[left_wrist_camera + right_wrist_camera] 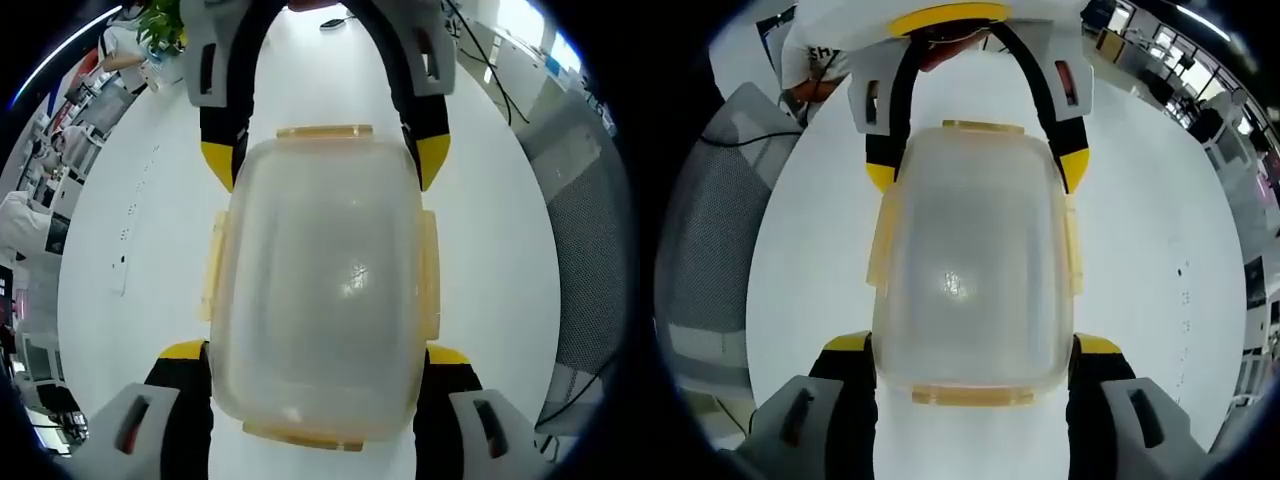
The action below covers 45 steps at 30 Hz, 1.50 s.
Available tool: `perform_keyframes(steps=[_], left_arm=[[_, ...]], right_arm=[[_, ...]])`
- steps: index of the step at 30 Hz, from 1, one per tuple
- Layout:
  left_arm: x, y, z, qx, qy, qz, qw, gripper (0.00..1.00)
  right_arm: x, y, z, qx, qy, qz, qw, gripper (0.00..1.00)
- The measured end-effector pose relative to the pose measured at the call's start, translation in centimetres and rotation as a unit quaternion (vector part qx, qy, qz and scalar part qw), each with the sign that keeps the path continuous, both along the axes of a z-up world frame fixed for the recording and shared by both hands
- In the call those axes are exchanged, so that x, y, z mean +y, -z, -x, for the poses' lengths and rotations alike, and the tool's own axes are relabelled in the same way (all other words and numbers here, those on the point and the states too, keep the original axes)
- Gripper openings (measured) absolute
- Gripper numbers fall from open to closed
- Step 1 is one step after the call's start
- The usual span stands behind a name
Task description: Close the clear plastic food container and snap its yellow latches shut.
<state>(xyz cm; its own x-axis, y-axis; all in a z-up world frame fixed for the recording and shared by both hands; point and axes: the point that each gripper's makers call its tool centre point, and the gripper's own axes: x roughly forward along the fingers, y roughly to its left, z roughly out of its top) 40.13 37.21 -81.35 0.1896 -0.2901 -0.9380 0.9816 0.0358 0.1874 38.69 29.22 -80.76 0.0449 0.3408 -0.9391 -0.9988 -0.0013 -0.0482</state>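
The clear container (320, 290) sits on the white counter (130, 250) between the two tools, lid on, its yellow latches (428, 270) apparently flared out, not yet snapped. The left tool (315, 395) straddles the near end, jaws spread at each side; the right tool (970, 385) does likewise from the opposite end. Neither seems to clench it. Next, I judge, each latch needs pressing down. The right gripper view adds a person's sleeve beyond; the left gripper view, a plant (165, 25).
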Motion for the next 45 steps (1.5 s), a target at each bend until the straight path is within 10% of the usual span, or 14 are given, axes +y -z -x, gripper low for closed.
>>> perform_keyframes(steps=[13,21,27,39,45], left_arm=[[-0.2,-0.2,0.0,-0.006,0.013,0.020,0.9997,0.81],[-0.6,-0.7,-0.2,-0.033,-0.024,0.082,0.9958,0.82],[0.0,-1.5,-0.3,-0.048,-0.084,0.150,0.9841,0.83],[3.2,-0.6,1.7,-0.024,-0.262,0.271,0.9259,0.82],[3.5,0.4,3.3,-0.009,-0.296,0.289,0.9104,0.82]], right_arm=[[-1.1,0.8,0.3,0.003,0.008,0.025,0.9997,0.80],[-0.6,-0.3,-0.6,-0.022,0.082,-0.060,0.9946,0.84],[-0.6,-1.5,-0.5,-0.039,0.202,-0.165,0.9646,0.86],[-0.9,-1.3,1.6,-0.061,0.343,-0.257,0.9012,0.96],[-0.3,-1.1,2.5,-0.044,0.374,-0.289,0.8802,1.00]])
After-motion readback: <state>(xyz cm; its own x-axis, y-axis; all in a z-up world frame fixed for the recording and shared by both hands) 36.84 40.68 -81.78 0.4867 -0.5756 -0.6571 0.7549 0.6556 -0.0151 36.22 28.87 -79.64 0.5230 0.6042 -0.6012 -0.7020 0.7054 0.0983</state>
